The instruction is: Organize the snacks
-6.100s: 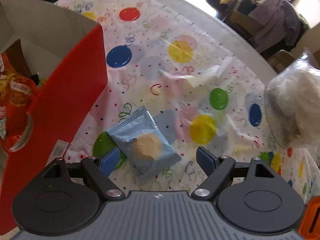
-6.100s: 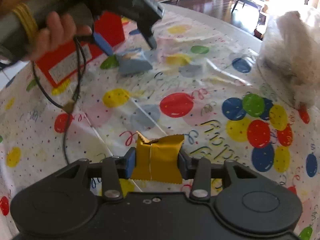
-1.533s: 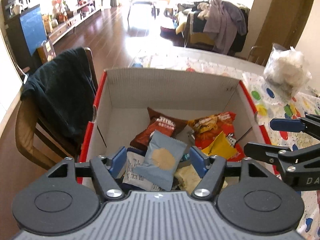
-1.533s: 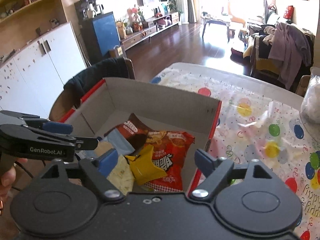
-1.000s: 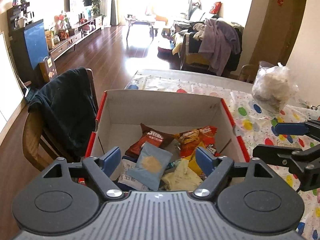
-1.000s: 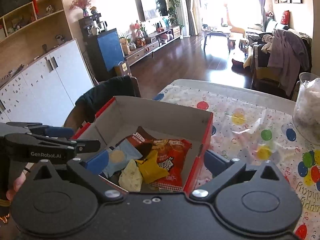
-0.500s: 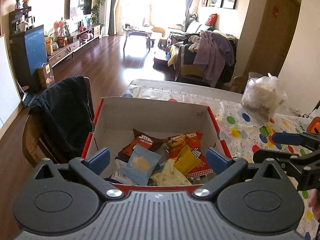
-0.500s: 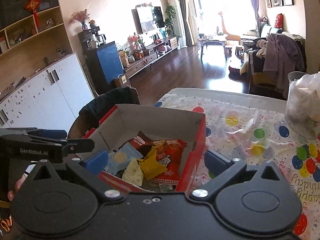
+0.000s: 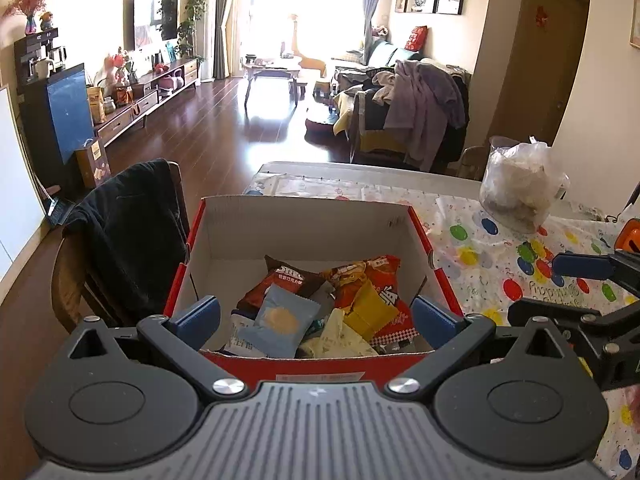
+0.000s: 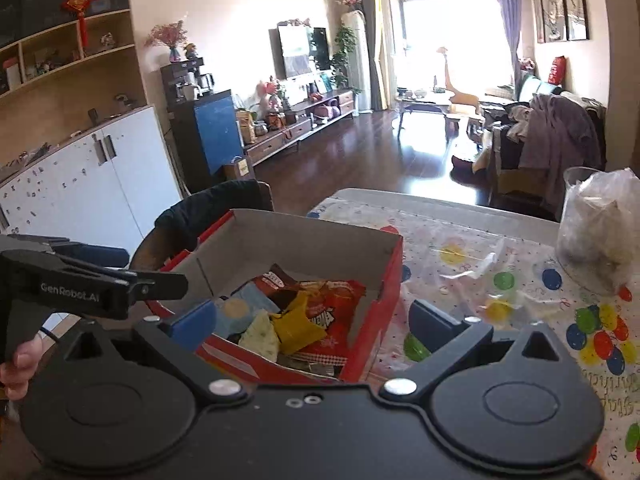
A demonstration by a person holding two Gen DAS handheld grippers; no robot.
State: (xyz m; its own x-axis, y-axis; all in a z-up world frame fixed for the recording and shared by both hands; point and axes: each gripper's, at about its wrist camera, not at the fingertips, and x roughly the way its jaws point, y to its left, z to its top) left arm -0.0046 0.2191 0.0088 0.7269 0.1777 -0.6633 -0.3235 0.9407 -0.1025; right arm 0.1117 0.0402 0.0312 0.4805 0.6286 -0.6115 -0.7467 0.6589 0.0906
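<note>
A red cardboard box (image 9: 304, 216) (image 10: 392, 280) stands on the table's left end and holds several snack packs. On top lie a blue cookie pack (image 9: 280, 322) (image 10: 240, 306), a yellow pack (image 9: 370, 308) (image 10: 298, 326), a pale pack (image 9: 340, 340), a brown pack (image 9: 284, 280) and a red chip bag (image 9: 372, 272) (image 10: 336, 300). My left gripper (image 9: 316, 316) hangs open above the box's near wall, nothing between its fingers. My right gripper (image 10: 312, 320) is open over the box's near right corner, also with nothing in it.
The table carries a balloon-print cloth (image 9: 500, 264) (image 10: 500, 280). A clear bag of white stuff (image 9: 518, 186) (image 10: 596, 224) stands at its far right. A chair with a dark jacket (image 9: 128, 232) (image 10: 208, 208) is left of the box. A hand (image 10: 20, 364) grips the left tool.
Both grippers have drawn back and up from the box, so more of the room shows. The left jaws spread wider after the blue pack dropped into the box; the packs lie still.
</note>
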